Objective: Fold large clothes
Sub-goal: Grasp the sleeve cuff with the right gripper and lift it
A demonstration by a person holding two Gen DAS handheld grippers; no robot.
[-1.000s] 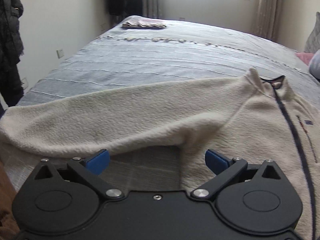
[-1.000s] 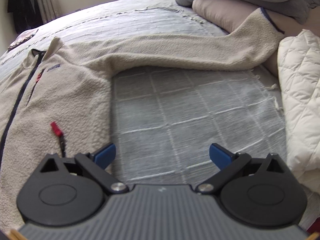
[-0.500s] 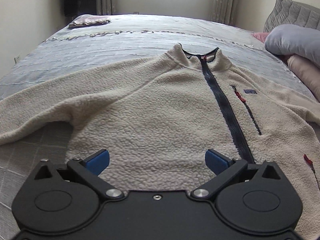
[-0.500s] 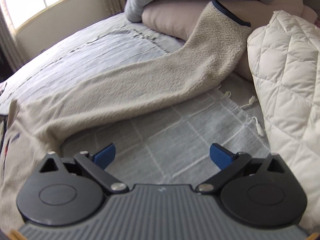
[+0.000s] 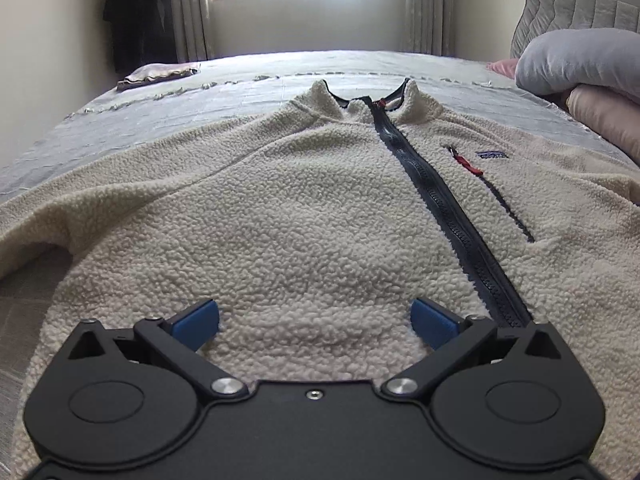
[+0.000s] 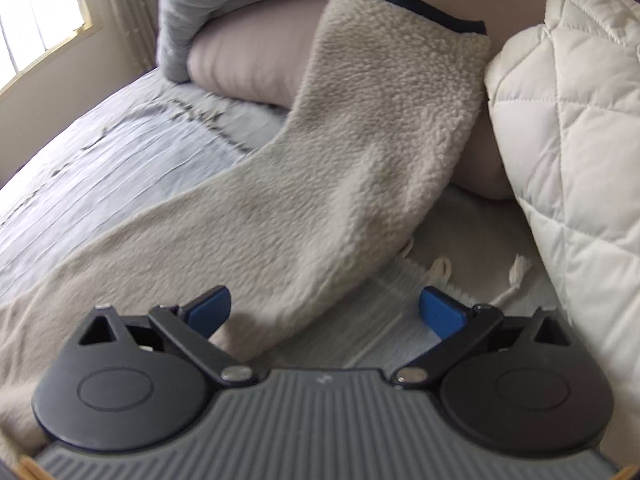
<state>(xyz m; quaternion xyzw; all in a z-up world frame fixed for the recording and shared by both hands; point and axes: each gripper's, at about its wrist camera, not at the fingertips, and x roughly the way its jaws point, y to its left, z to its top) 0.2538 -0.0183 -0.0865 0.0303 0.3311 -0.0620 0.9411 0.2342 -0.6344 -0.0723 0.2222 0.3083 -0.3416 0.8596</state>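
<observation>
A cream fleece jacket (image 5: 304, 216) lies face up on the bed, collar away from me, its dark zipper (image 5: 436, 204) running down the front. My left gripper (image 5: 316, 320) hangs open over the jacket's lower body, left of the zipper, holding nothing. In the right wrist view the jacket's sleeve (image 6: 340, 168) stretches up onto the pillows, ending in a navy-trimmed cuff (image 6: 416, 0). Open as well, my right gripper (image 6: 326, 310) sits just above the sleeve's lower edge, its left fingertip (image 6: 210, 308) over the fleece.
Grey striped bedspread (image 5: 192, 116) covers the bed. A folded cloth (image 5: 158, 74) lies at the far left corner. Pillows (image 6: 248, 60) and a grey duvet (image 5: 576, 60) pile at the head. A white quilted jacket (image 6: 572, 140) sits right of the sleeve.
The left gripper has swung from the left sleeve to the jacket's body. The right gripper has moved from bare bedspread toward the right sleeve and its cuff. Both stayed open.
</observation>
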